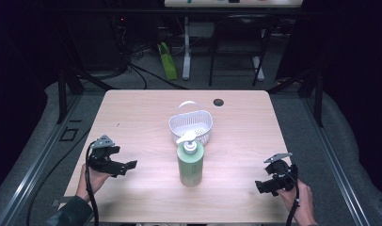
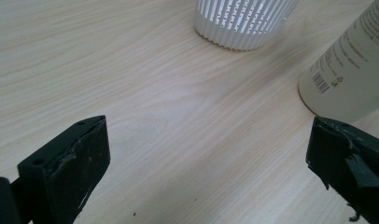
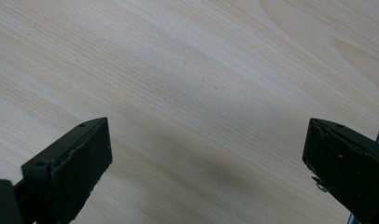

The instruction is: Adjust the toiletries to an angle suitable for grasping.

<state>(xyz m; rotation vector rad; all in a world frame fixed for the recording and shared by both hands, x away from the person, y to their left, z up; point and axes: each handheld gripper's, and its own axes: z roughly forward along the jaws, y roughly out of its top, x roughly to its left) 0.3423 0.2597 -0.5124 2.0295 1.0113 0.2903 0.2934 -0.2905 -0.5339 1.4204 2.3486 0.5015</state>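
Here the pump bottle (image 1: 190, 163) stands between both hands' fingers (image 2: 71, 163), all spread apart, gripping nothing.

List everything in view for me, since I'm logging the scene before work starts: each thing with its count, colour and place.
pump bottle: one, pale green with a white pump, upright at the table's middle, in front of the basket
basket: one, white, slotted, handle raised, behind the bottle
table: one, light wood, with a dark round hole near its far edge
green bag: one, on the floor beyond the table
left gripper: one, black, fingers wide open with nothing between, over the table's near left
right gripper: one, black, fingers wide open, over the near right
hands: two, one holding each gripper
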